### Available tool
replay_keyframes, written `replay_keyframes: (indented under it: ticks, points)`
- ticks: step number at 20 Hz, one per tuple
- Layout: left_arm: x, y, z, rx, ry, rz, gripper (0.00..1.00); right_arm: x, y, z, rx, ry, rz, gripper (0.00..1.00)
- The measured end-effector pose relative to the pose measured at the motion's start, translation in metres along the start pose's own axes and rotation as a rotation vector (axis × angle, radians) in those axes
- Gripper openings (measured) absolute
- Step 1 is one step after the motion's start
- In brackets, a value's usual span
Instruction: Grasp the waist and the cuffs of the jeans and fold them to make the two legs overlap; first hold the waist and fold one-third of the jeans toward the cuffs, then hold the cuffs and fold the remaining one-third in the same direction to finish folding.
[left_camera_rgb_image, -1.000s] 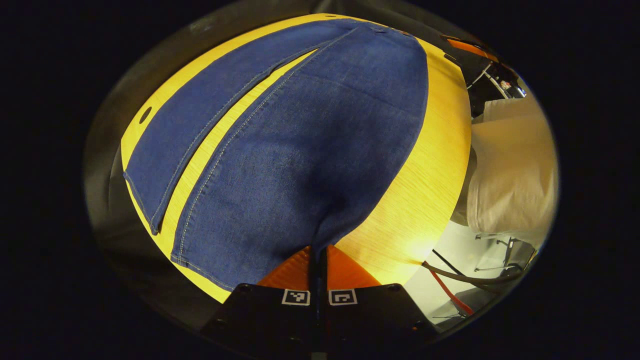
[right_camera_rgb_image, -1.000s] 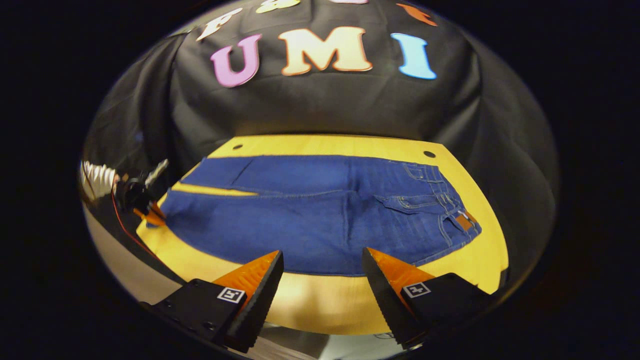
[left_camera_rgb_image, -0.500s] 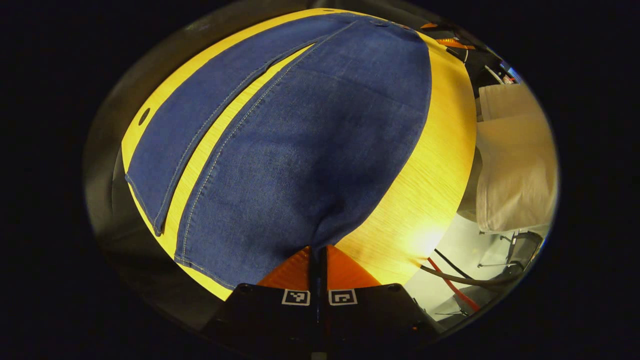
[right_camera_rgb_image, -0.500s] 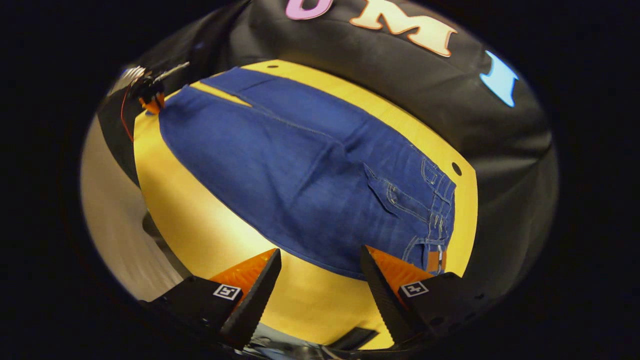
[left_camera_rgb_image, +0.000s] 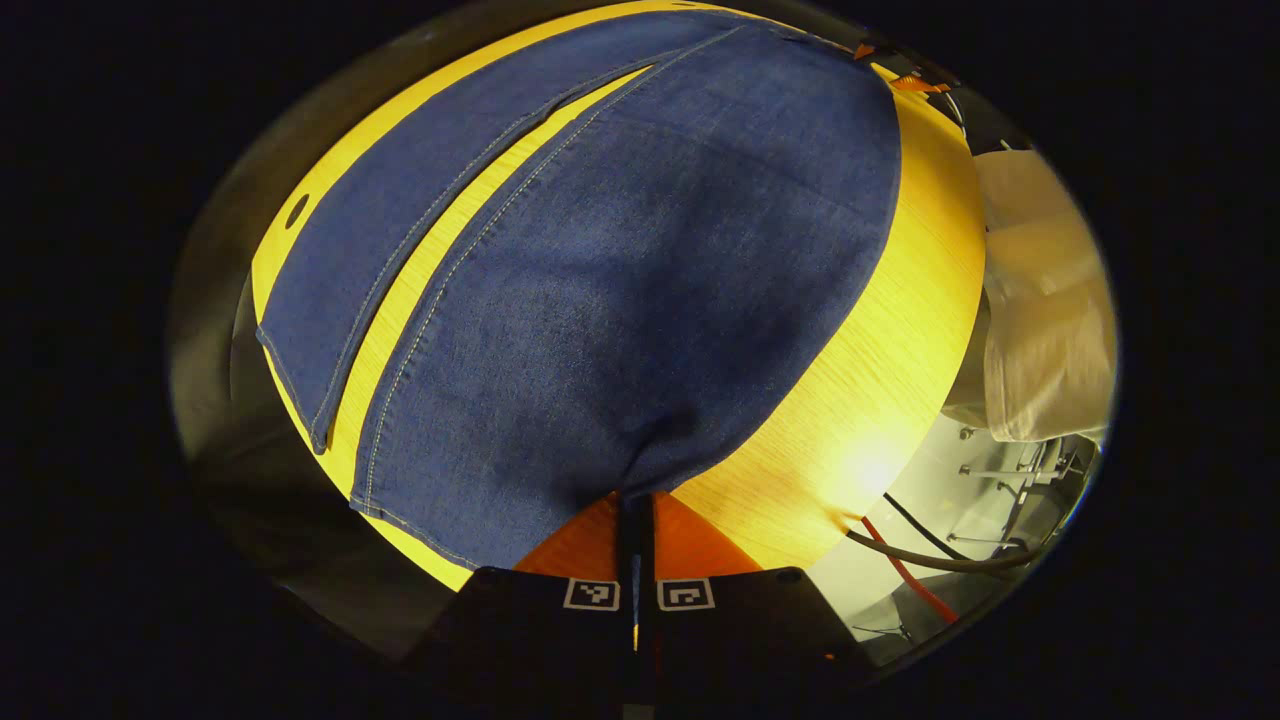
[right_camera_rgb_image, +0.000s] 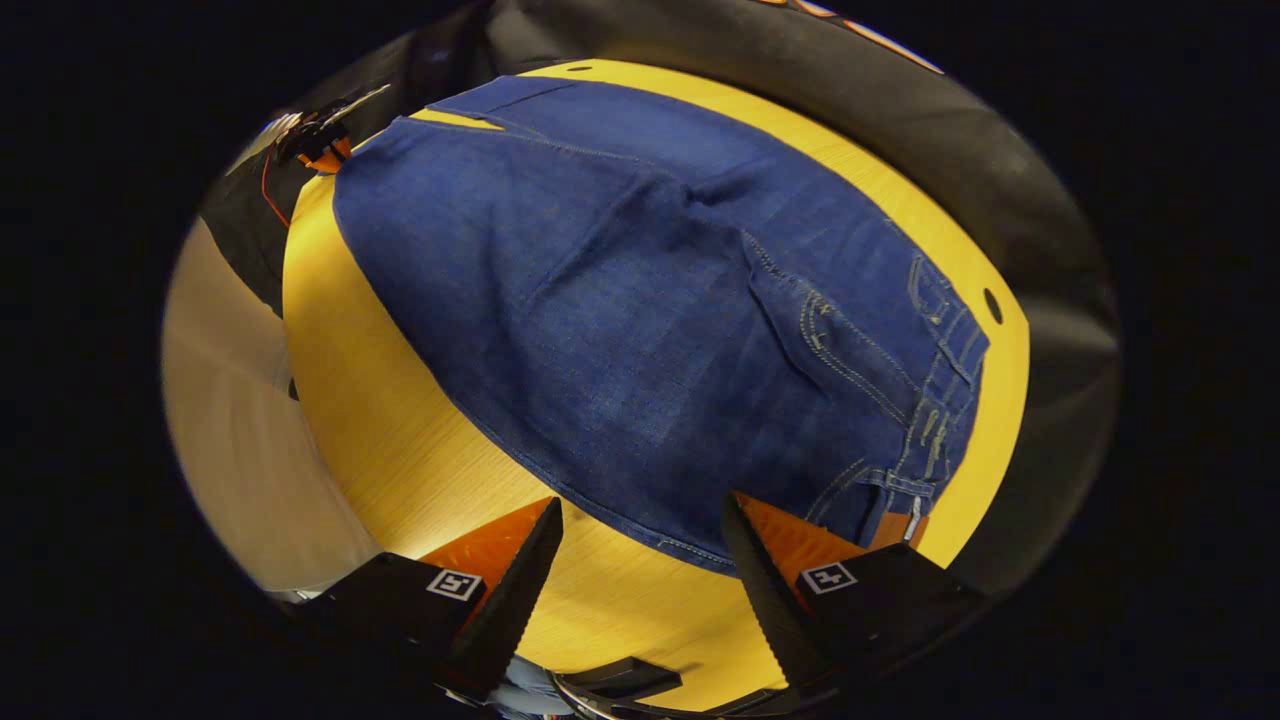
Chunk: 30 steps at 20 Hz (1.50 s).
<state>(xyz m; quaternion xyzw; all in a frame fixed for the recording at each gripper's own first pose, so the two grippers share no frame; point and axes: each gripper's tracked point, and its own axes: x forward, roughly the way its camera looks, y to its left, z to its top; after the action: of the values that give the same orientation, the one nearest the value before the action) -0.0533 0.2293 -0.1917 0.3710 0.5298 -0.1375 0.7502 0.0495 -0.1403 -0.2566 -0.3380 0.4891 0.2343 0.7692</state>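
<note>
The left gripper (left_camera_rgb_image: 636, 505) has its fingers pressed together on the cuff corner of the near leg of the jeans (left_camera_rgb_image: 600, 260), and the denim bunches into a small peak at the pinch, which suggests the cuff is held ready so the near leg can be carried over the far one. The jeans lie flat along the yellow wooden table (left_camera_rgb_image: 860, 400), legs side by side with a thin strip of tabletop showing between them. To the right, the right gripper (right_camera_rgb_image: 640, 545) hovers with its fingers spread wide just short of the near waist corner, beside the leather patch (right_camera_rgb_image: 878, 525) on the waistband; it grips nothing yet, so I judge it is lining up for the matching hold at the waist. The left gripper view gives the cuffs and the gap between the legs; the right gripper view gives the back pocket (right_camera_rgb_image: 810, 330), belt loops and, far off at the top left, the other gripper at the cuff.
</note>
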Motion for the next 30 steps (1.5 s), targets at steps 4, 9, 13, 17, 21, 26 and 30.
replay_keyframes:
  ticks: [4,9,13,17,21,26,30]
  points:
    - [-0.003,-0.003,0.001,-0.024,0.000,0.011,0.00,0.007,0.007,0.000,-0.054,0.036,0.042,0.98]
    - [-0.003,-0.004,0.001,-0.030,-0.006,0.016,0.00,0.007,0.006,0.001,-0.047,0.049,0.036,0.98]
    - [-0.004,-0.005,0.002,-0.036,-0.023,0.029,0.00,0.007,0.004,0.001,-0.040,0.051,0.035,0.92]
    - [-0.004,-0.005,0.004,-0.022,-0.029,0.066,0.00,0.007,0.011,0.016,-0.026,0.006,0.022,0.46]
    - [-0.004,-0.004,0.004,-0.077,-0.049,0.104,0.00,0.008,0.014,0.016,0.039,0.007,-0.018,0.16]
    - [-0.001,-0.001,0.007,-0.270,-0.157,0.206,0.00,0.003,0.010,0.015,0.159,0.015,-0.111,0.05]
    - [-0.021,0.002,0.022,-0.471,-0.260,0.285,0.00,-0.005,0.009,0.019,0.235,-0.036,-0.240,0.03]
